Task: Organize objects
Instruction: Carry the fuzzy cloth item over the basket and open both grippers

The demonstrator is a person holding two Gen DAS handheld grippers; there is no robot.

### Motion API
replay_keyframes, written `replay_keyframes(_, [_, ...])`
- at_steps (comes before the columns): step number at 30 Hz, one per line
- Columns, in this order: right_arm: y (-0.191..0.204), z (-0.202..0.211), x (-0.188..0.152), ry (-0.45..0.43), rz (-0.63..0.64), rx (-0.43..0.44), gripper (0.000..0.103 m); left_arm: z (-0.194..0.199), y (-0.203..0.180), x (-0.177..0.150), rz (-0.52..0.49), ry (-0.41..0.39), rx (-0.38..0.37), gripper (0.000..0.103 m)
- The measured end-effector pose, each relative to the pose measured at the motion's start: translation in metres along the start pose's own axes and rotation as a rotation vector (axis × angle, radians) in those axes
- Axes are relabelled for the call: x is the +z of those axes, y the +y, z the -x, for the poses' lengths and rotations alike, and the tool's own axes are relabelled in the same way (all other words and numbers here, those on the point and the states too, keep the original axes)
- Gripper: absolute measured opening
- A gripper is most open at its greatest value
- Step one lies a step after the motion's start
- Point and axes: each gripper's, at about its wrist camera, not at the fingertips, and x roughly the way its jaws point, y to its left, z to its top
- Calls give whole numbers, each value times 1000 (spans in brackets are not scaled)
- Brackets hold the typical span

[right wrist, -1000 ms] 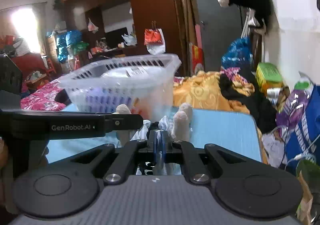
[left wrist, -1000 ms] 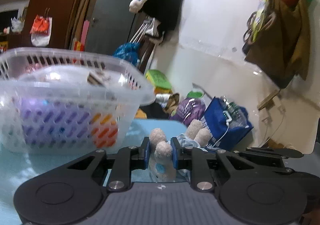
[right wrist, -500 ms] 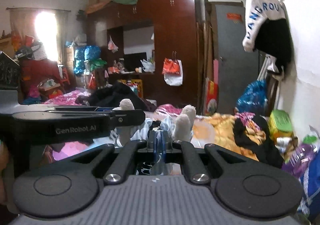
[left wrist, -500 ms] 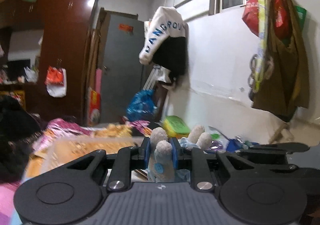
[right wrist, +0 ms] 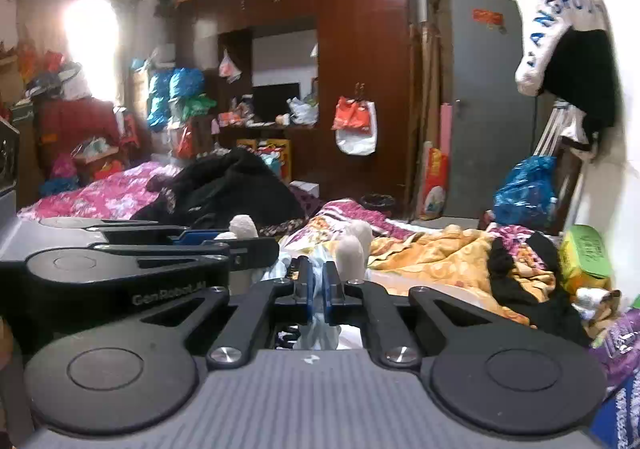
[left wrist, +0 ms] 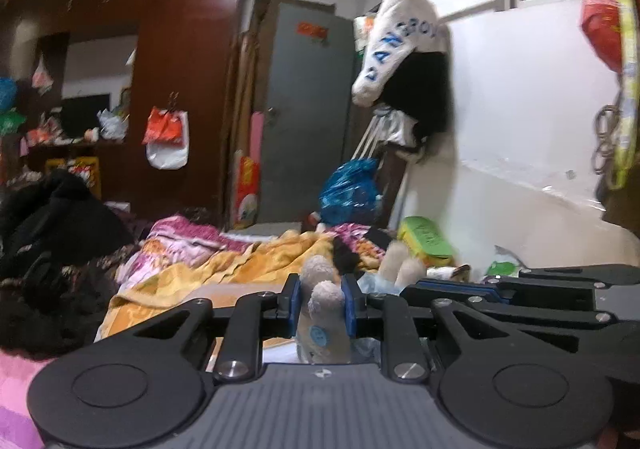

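The left gripper (left wrist: 322, 303) squeezed the soft toy's (left wrist: 323, 313) leg. The right gripper (right wrist: 316, 285) pinched its pale blue cloth (probably sharing the load), both holding it high.

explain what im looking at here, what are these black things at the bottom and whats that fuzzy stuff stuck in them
The black shapes are two hand-held grippers; a person carries one in each hand, and each has a camera looking forward along its jaws. One picture is from the left gripper, the other from the right gripper. Both are shut on one stuffed toy: the left pinches a fuzzy beige limb, the right pinches its pale blue cloth. No table shows now; behind them lie a bed with an orange blanket, a dark wardrobe and a grey door.
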Motion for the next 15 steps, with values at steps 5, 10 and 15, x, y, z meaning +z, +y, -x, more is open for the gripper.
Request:
replay_keyframes(5, [8,-16,-9,30,7,14,6,-15,23,-8,21,25,49,25])
replay_keyframes(10, [6,-13,-10,45,-7,7,12,-24,27,-13,-62,62,131,48])
replay_keyframes(15, [-9,0,-12,45,-69,-24,71,-12,24,-8,-121,27,174,87])
